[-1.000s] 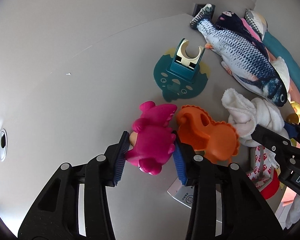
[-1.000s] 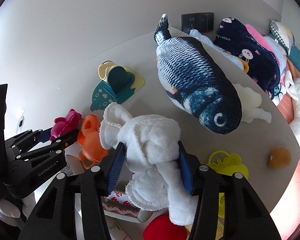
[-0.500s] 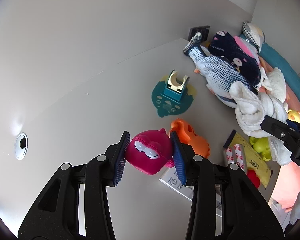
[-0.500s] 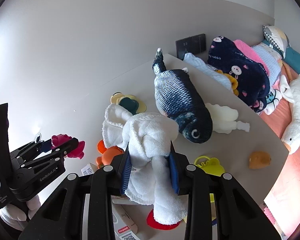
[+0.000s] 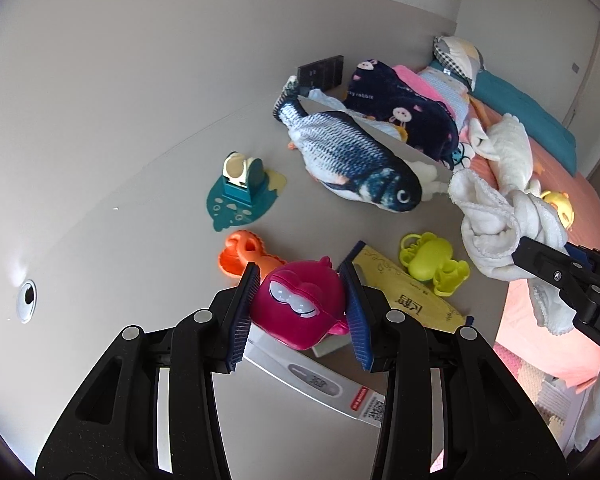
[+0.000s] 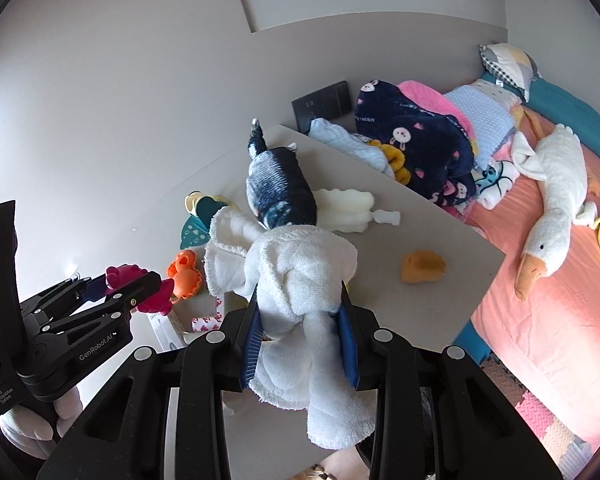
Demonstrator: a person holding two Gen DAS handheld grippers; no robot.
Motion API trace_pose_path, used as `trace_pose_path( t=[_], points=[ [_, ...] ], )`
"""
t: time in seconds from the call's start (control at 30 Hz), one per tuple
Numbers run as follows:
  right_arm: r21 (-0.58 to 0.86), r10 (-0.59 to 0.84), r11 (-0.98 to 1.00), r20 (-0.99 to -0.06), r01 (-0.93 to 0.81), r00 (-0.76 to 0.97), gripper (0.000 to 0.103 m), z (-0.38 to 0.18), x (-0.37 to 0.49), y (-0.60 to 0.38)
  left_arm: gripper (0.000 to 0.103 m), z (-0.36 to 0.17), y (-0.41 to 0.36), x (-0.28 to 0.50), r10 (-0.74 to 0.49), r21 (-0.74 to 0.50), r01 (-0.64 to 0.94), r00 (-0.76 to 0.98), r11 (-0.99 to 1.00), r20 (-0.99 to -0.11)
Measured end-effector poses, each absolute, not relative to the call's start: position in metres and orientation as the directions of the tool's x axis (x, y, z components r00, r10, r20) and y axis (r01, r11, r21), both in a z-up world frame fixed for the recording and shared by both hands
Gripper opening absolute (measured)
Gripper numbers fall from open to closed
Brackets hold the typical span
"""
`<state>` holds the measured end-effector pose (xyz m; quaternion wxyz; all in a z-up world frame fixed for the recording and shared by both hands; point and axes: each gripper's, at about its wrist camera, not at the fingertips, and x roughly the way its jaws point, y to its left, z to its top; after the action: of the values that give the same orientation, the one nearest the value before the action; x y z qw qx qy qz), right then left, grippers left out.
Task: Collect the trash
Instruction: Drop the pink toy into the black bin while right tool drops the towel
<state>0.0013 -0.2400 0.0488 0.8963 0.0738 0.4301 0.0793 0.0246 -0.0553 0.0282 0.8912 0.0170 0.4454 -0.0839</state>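
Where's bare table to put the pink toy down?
Bare table lies left of the teal holder and orange toy, out to the grommet. Another patch surrounds the sponge. Crowded between fish, packets and green toy.

Left gripper [image 5: 302, 312] — jaws clamped on pink toy [image 5: 300, 312]. Right gripper [image 6: 300, 324] — jaws just narrowed, pinching white towel [image 6: 300, 280].

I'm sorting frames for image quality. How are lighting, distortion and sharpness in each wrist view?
Left wrist view: strong fisheye curvature with dark corners, even daylight, and the magenta toy in the left gripper is sharp. Right wrist view: same curvature, the bed washes out pink at the lower right edge, and the white towel in the right gripper is crisp.
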Motion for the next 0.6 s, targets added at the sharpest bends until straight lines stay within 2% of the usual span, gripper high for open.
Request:
trace_pose_path(
  t=[0.6],
  points=[
    [0.205, 0.075, 0.970, -0.769, 0.134, 0.635, 0.036, 0.042, -0.071, -0.365, 0.041, 0.028, -0.189, -0.022, -0.265, -0.041, 0.396, 0.530, 0.918, -0.805]
  ],
)
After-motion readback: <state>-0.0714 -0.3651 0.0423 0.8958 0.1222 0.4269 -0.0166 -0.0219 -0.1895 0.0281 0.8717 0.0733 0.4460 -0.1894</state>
